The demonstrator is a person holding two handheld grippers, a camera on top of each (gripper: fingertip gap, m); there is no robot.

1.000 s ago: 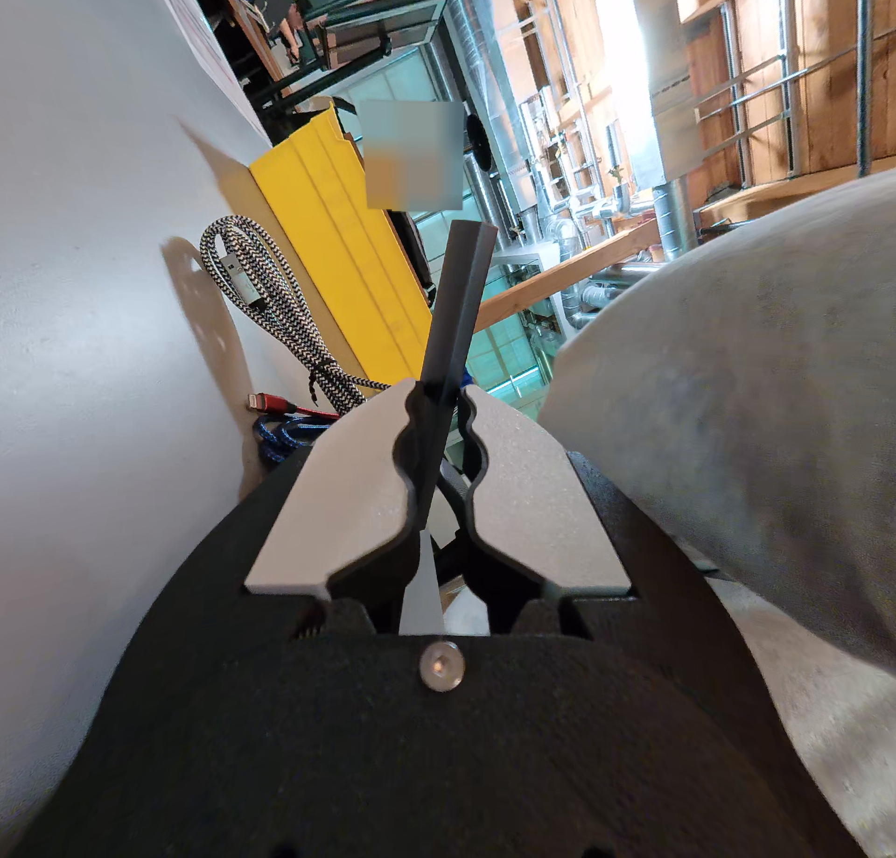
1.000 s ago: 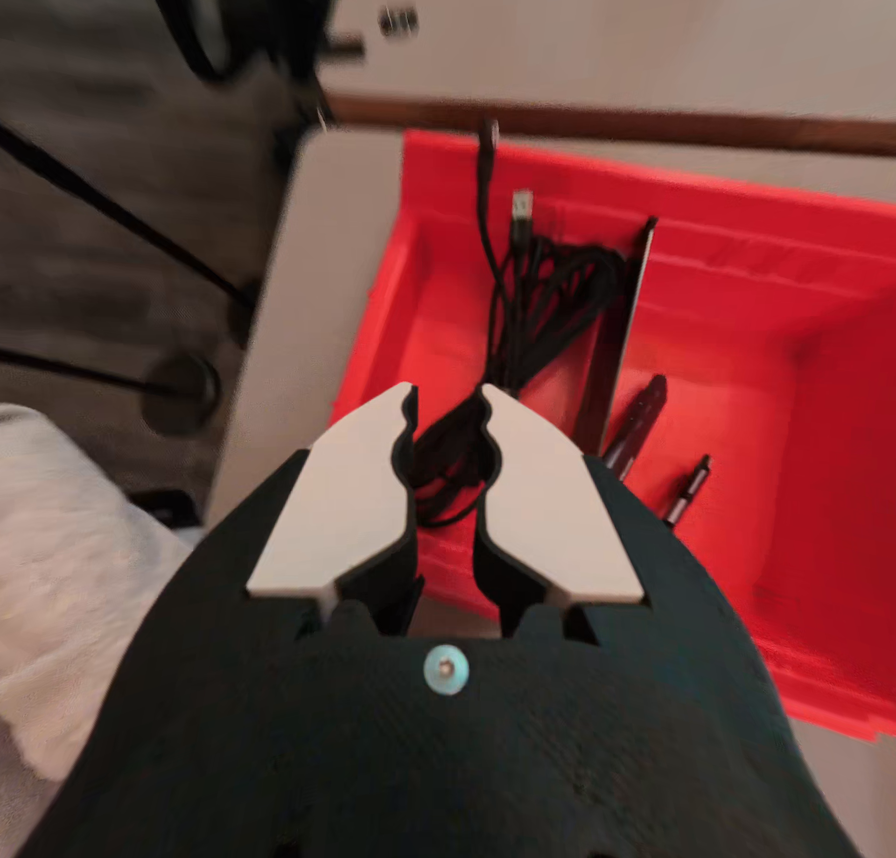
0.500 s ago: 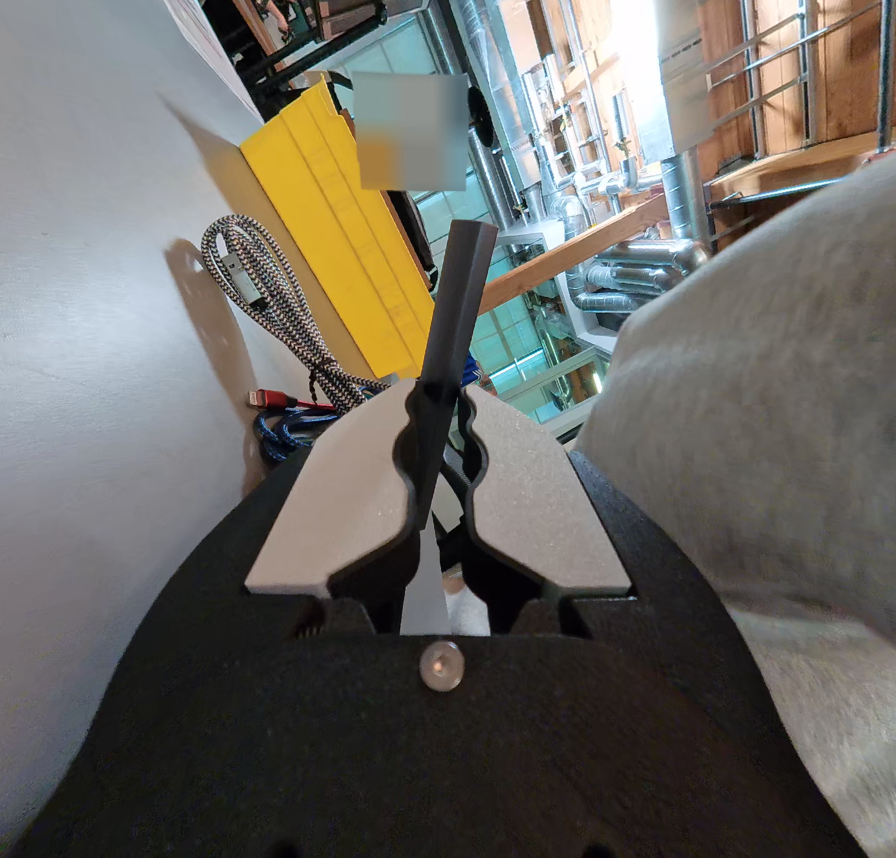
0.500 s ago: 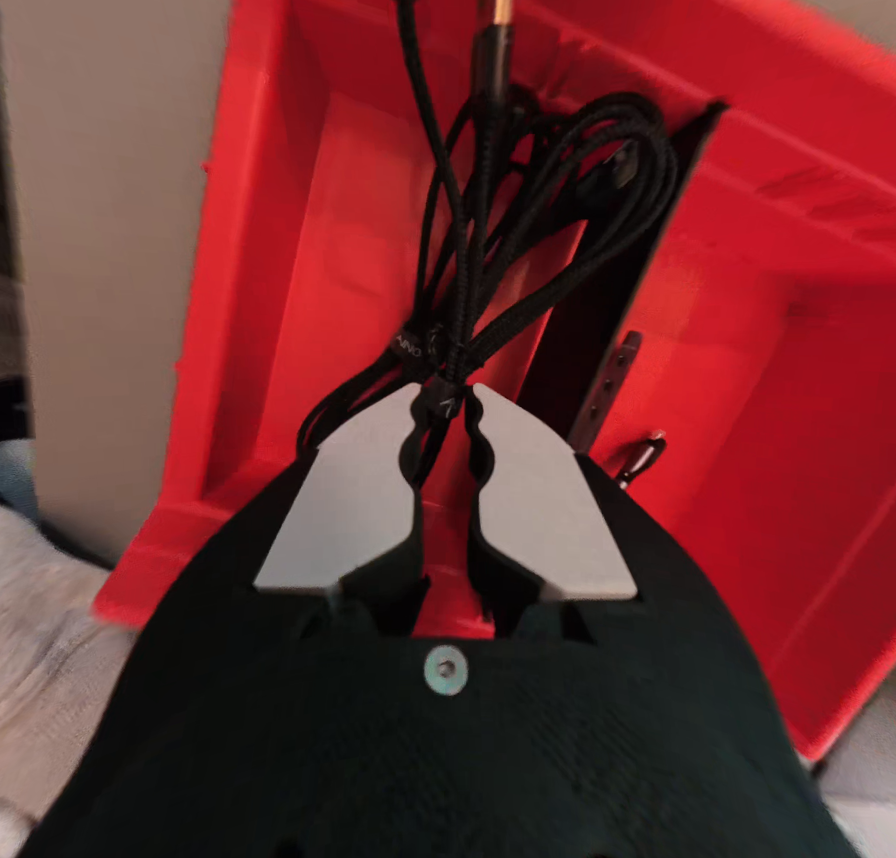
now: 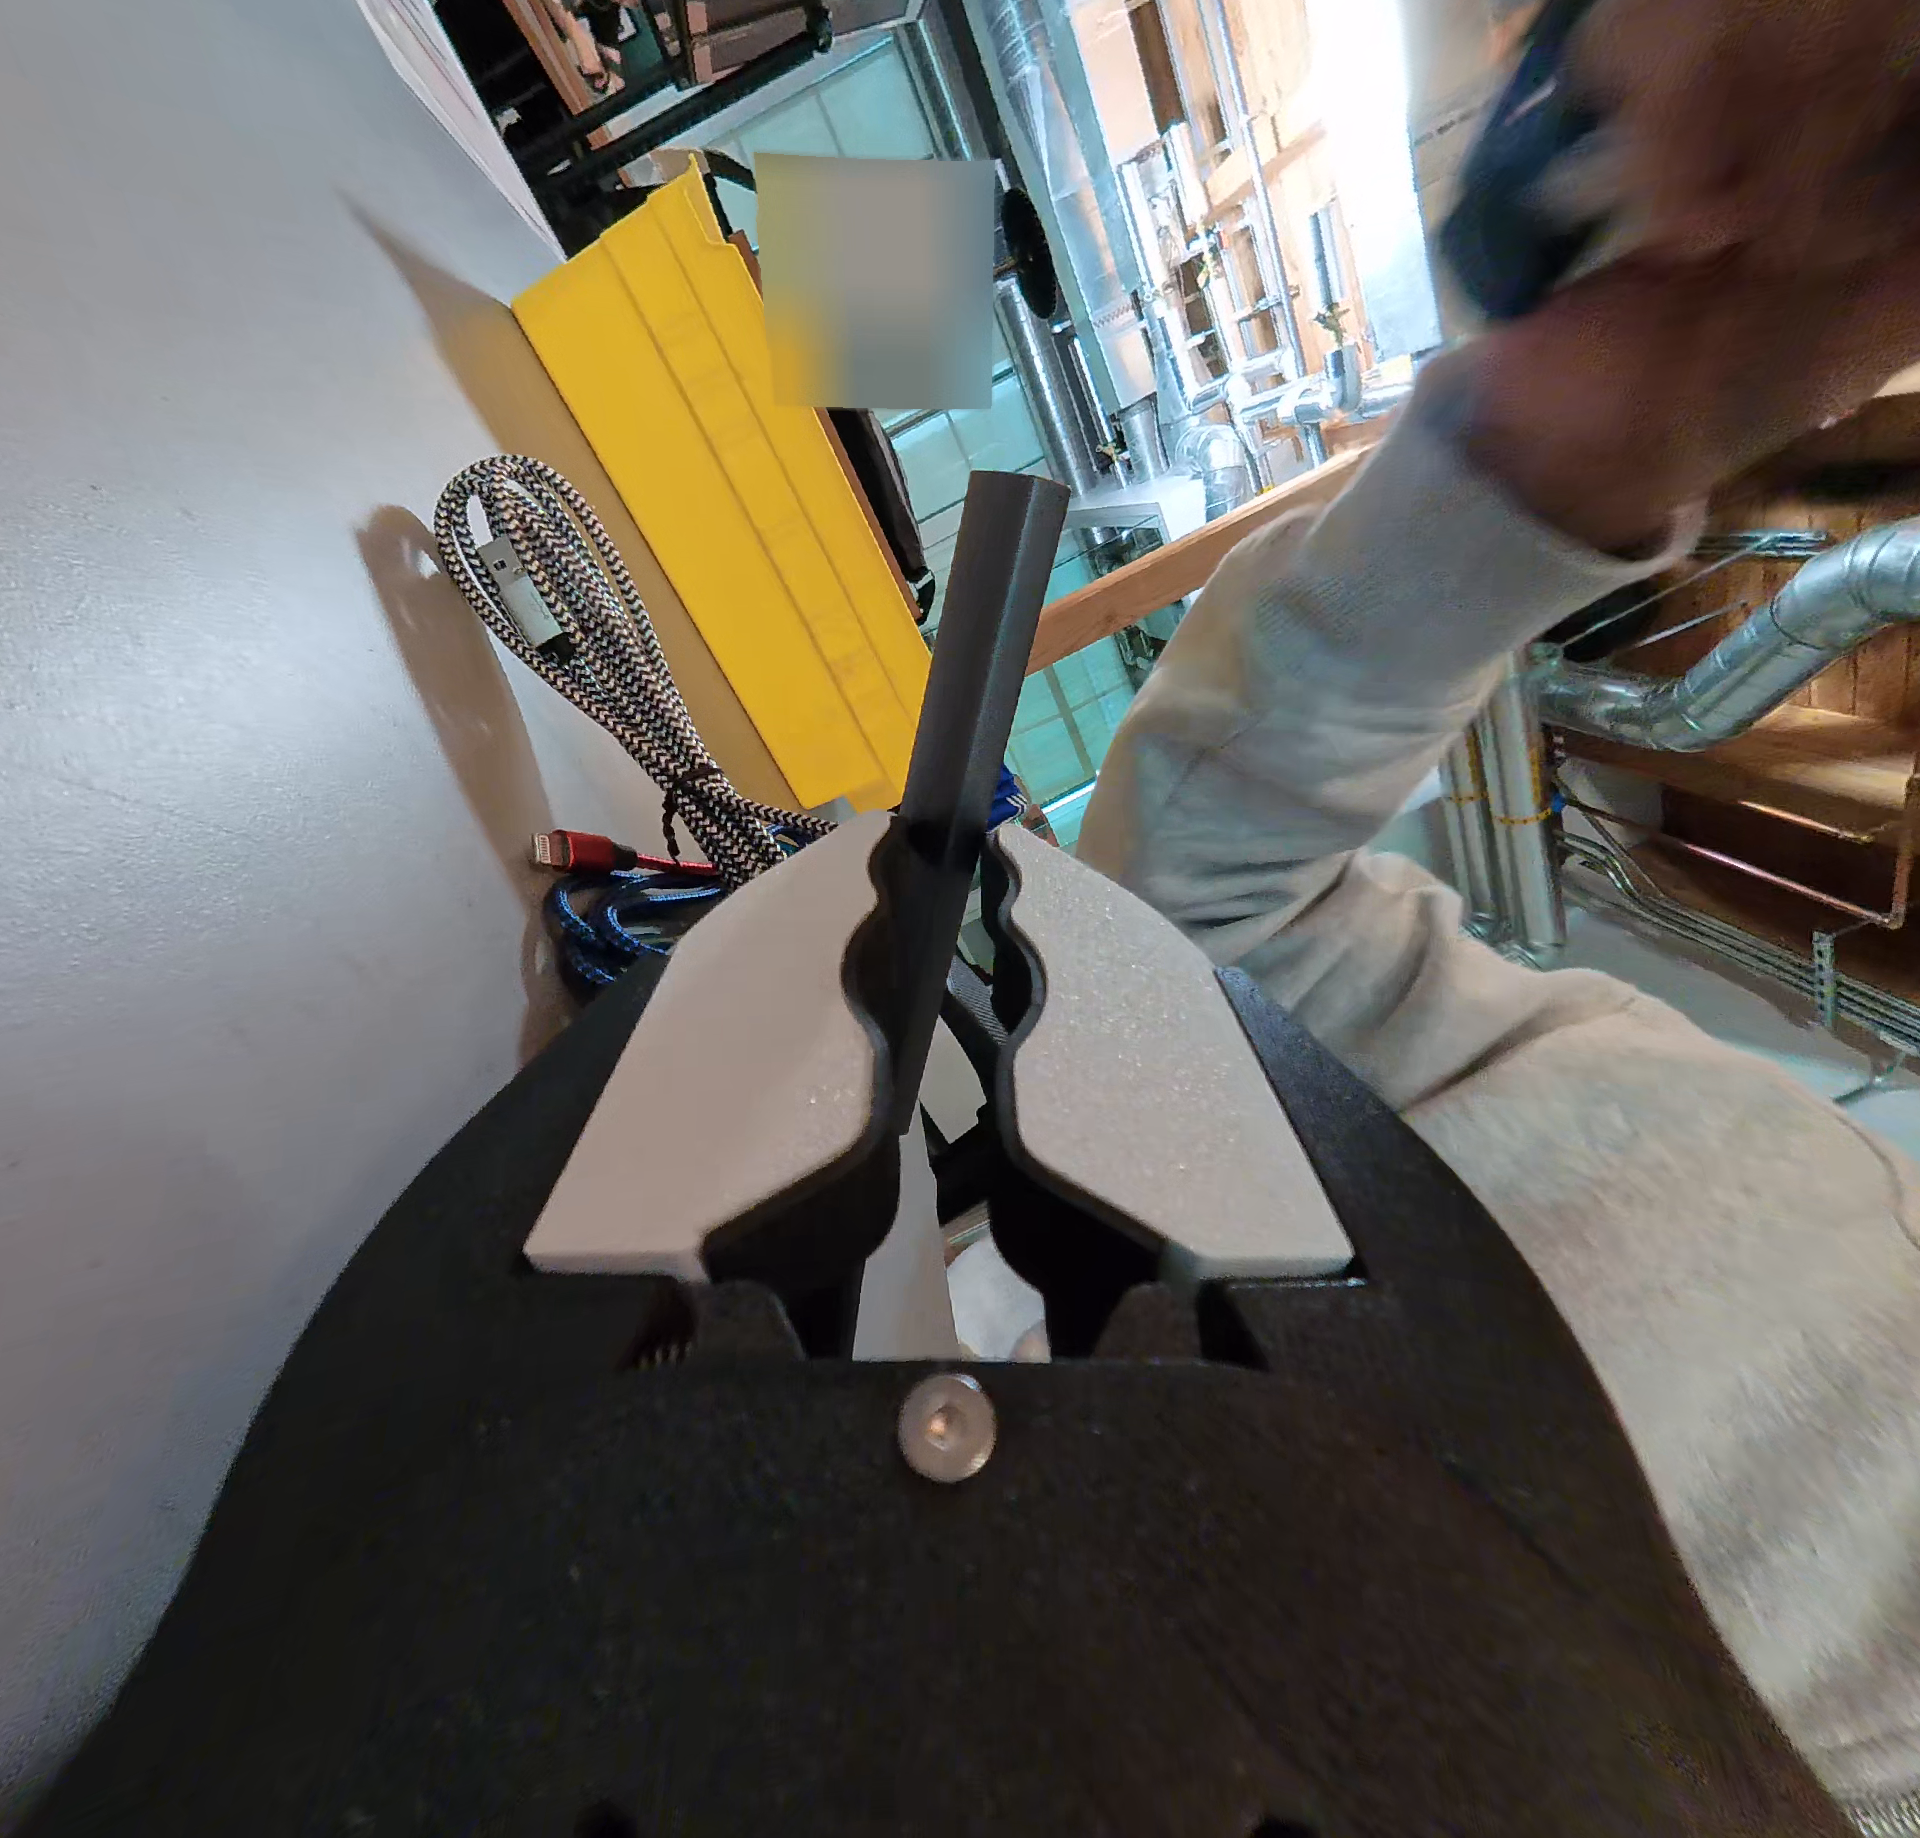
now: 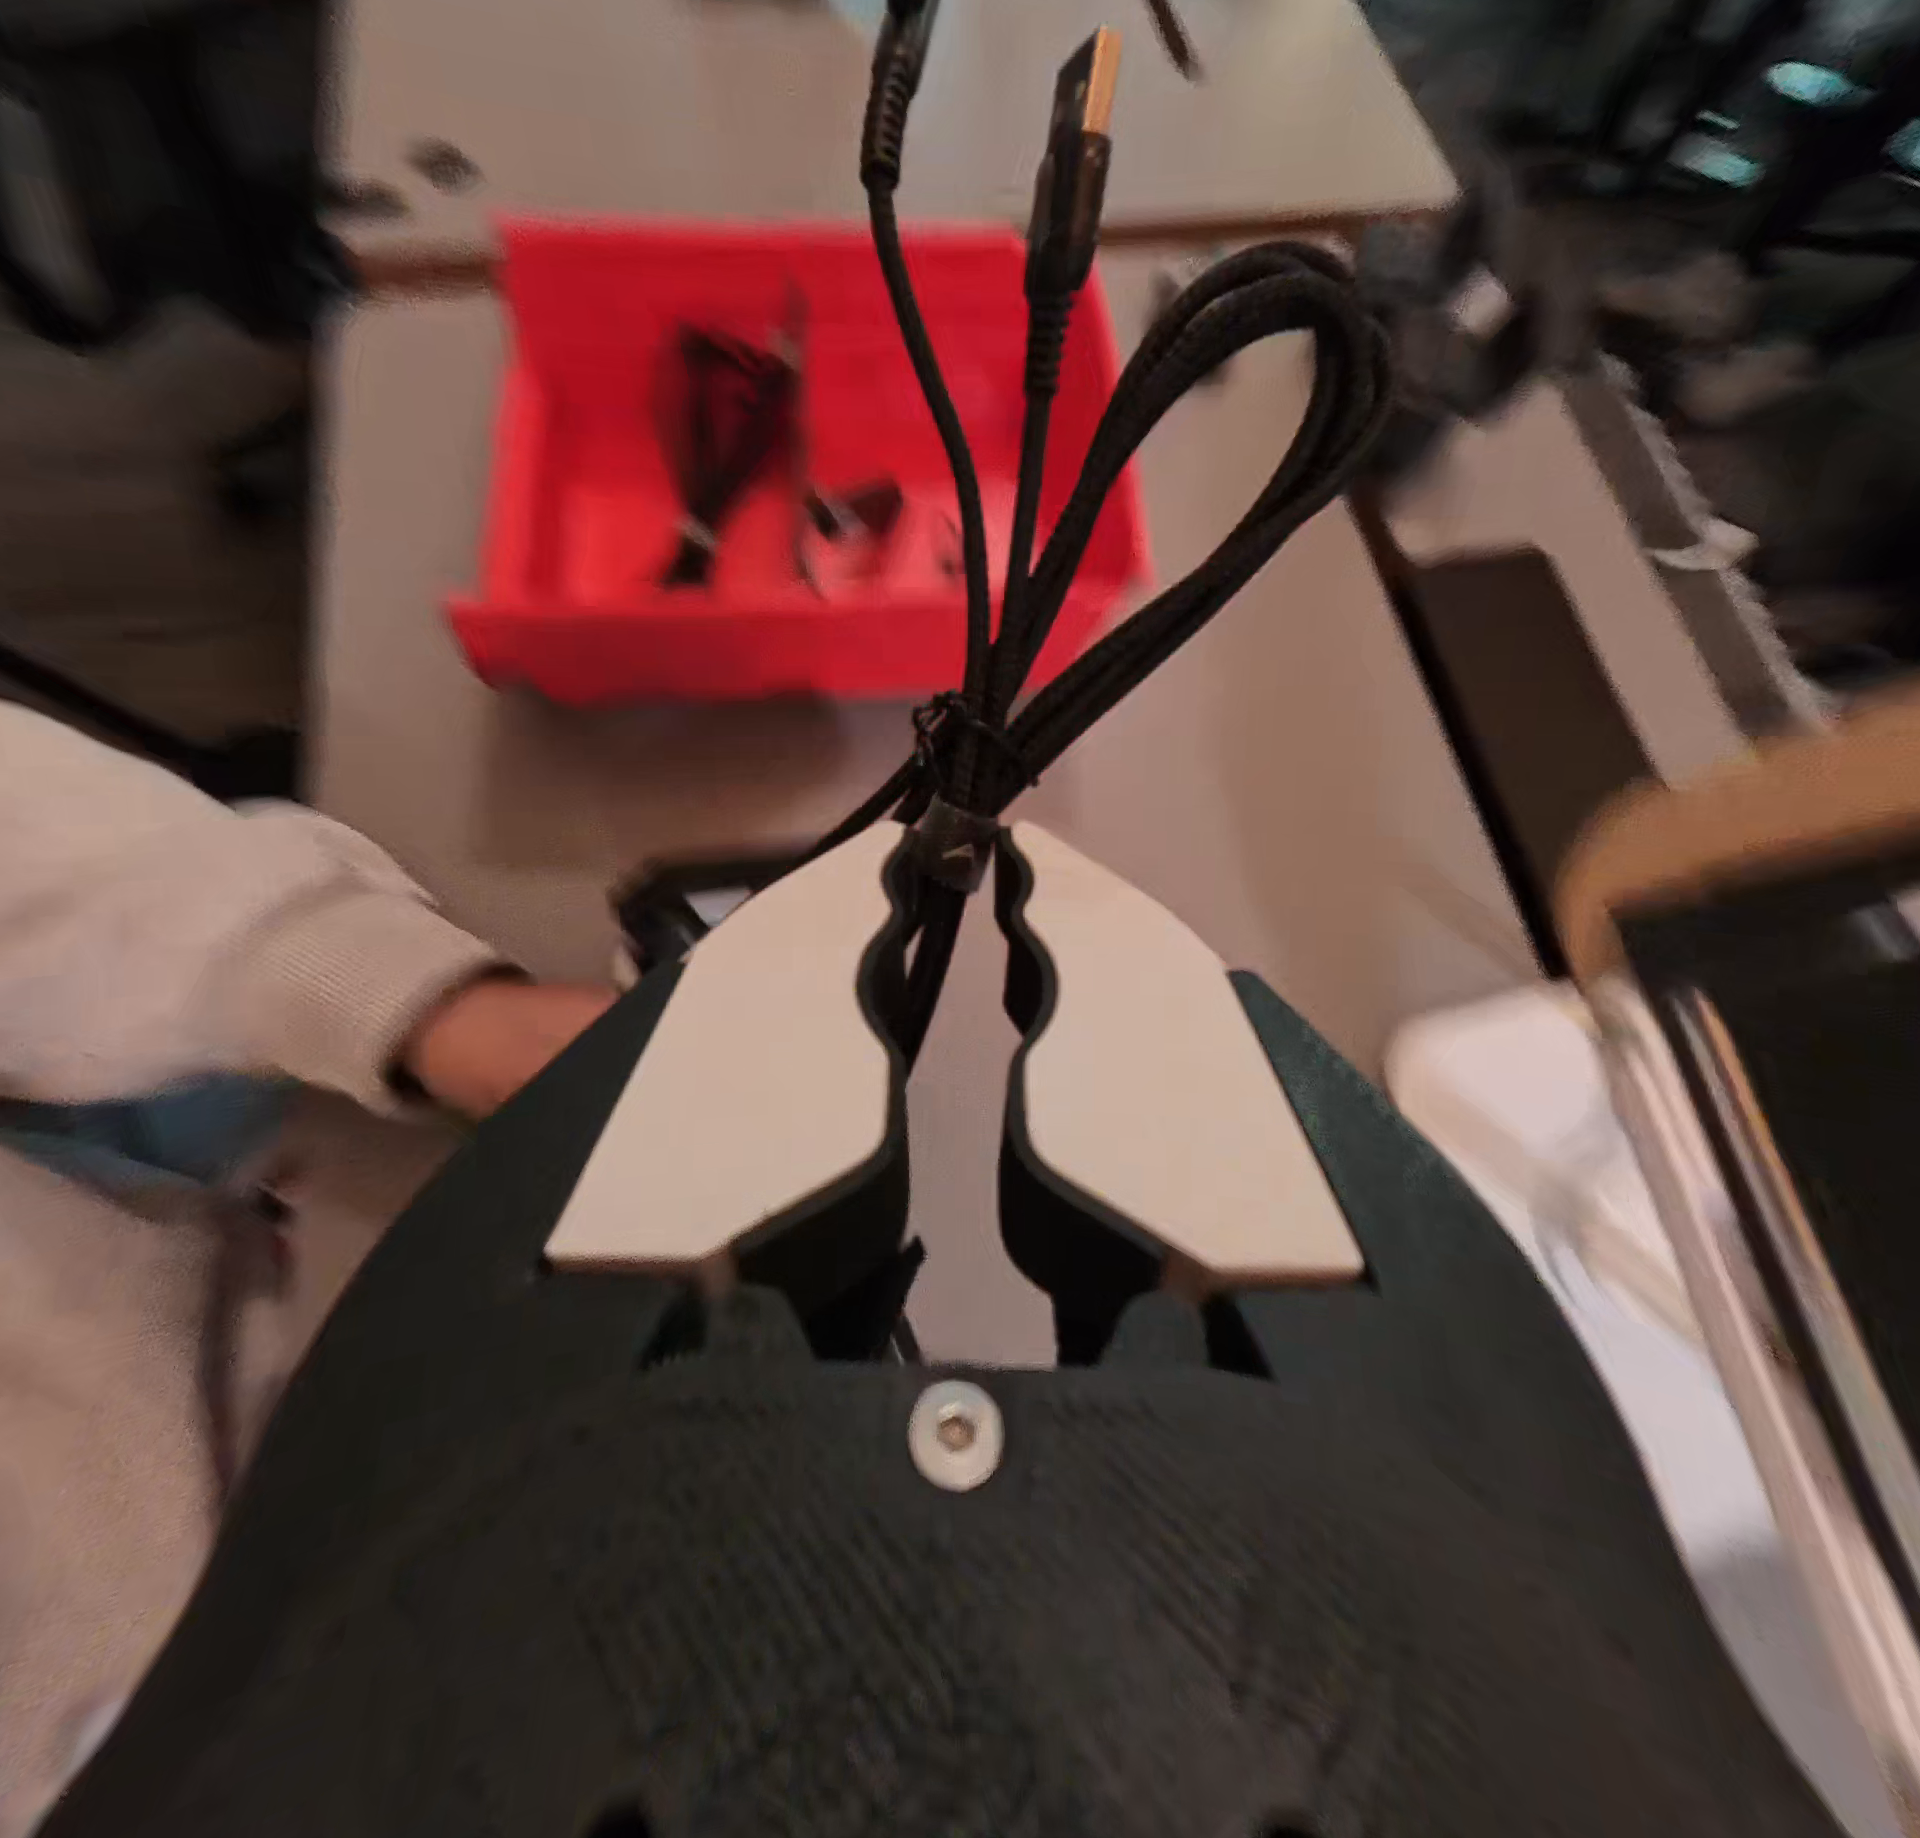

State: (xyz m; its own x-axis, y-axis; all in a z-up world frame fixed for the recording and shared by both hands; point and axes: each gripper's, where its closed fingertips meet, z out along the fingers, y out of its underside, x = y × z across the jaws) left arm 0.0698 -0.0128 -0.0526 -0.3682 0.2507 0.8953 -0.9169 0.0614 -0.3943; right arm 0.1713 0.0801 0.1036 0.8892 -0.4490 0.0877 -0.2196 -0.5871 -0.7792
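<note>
now black cable bundle [image 6: 951, 749] pinched in right tool [image 6: 945, 853]

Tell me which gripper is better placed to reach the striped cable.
Probably the left gripper: the striped cable lies ahead, though it grips a dark bar. Right gripper holds a black cable bundle.

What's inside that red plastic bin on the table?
The red plastic bin holds a bundled black cable and some small dark items, too blurred to identify. The held black braided cable covers its right part.

A yellow bin [image 5: 727, 500] and coiled cables [image 5: 582, 635] crowd the grey tabletop [image 5: 208, 645] ahead.
</note>
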